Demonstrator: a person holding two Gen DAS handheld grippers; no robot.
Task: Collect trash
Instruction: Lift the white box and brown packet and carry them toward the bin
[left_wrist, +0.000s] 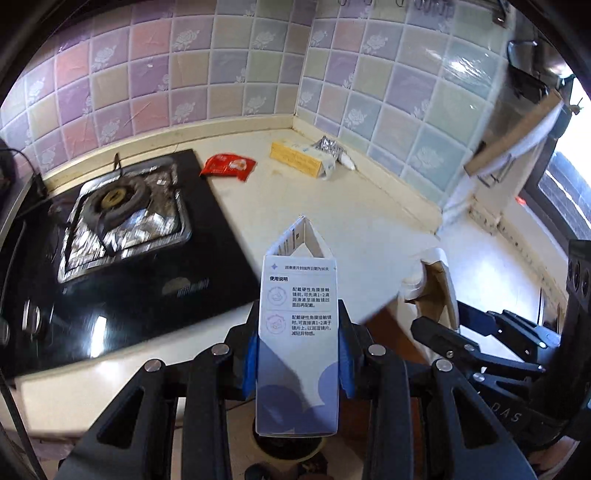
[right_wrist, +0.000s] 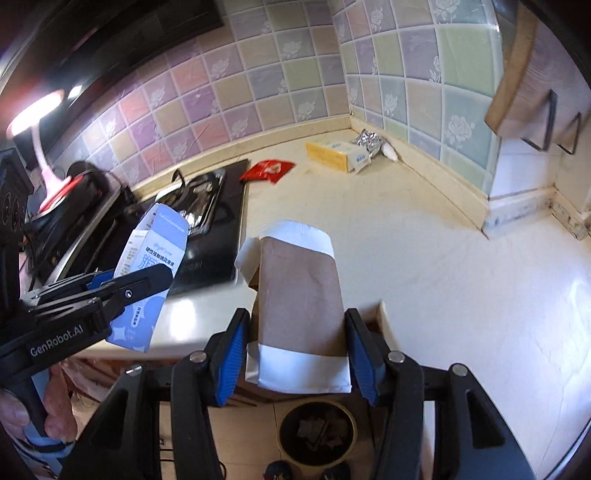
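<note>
Left gripper (left_wrist: 299, 343): I had its blue pads clamped on the two long sides of a blue-and-white carton (left_wrist: 298, 339), printed face up, the open flap end pointing away from me.
Right gripper (right_wrist: 297, 347): I had it closed on a brown-and-white carton (right_wrist: 301, 306), pads pressing either side; the far end of that carton had a loose white flap.
The two side by side: in the right wrist view the left gripper (right_wrist: 122, 284) sat off to the left with the blue carton tilted up out of it, well apart from mine; a hand (right_wrist: 55, 406) gripped its handle at the lower left.
Bin (right_wrist: 317, 432): a round, yellow-rimmed one stood on the floor right below the right gripper, with dark scraps in it; both cartons hung above the counter edge, not in it.
Counter (right_wrist: 406, 240): pale and worn, running to the tiled corner.
Stove (left_wrist: 122, 218): black glass hob on the left, foil around the burner.
Red wrapper (left_wrist: 229, 166): lay flat on the counter just beside the hob's far corner.
Yellow box (left_wrist: 301, 158): lay further back near the corner, its end torn open.
Foil scrap (left_wrist: 328, 146): crumpled behind the yellow box, against the wall; a small white thing next to it I could not make out.
</note>
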